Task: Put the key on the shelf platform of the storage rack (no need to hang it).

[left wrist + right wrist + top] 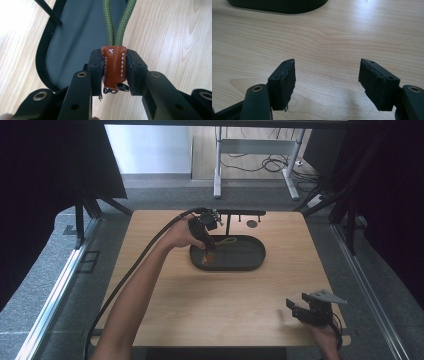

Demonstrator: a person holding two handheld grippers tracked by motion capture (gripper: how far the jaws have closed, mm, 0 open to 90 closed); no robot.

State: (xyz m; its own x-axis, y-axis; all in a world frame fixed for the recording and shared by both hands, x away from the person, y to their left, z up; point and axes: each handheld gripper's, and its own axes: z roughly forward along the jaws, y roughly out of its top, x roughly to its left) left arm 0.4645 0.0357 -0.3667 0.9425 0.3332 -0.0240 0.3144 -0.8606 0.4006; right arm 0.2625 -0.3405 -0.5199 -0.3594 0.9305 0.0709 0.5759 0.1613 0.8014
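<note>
I am working at a pale wooden bench (200,305) on grey flooring, my left gripper (113,72) clenching a brown leather key fob (113,67) with a green cord loop over the dark oval tray (250,262), its metal ring half hidden, while my right gripper (327,82) is gaping empty.

— What is it?
— A tan-brown stitched leather key fob (113,67) on a doubled olive-green braided cord loop (117,22), a small metal ring at its lower end.

— Where does it sit?
— In the centre of the left gripper view, upright, pinched on both sides; the cord runs to the upper edge. In the high view it hangs over the left end of the black oval tray (250,262).
</note>
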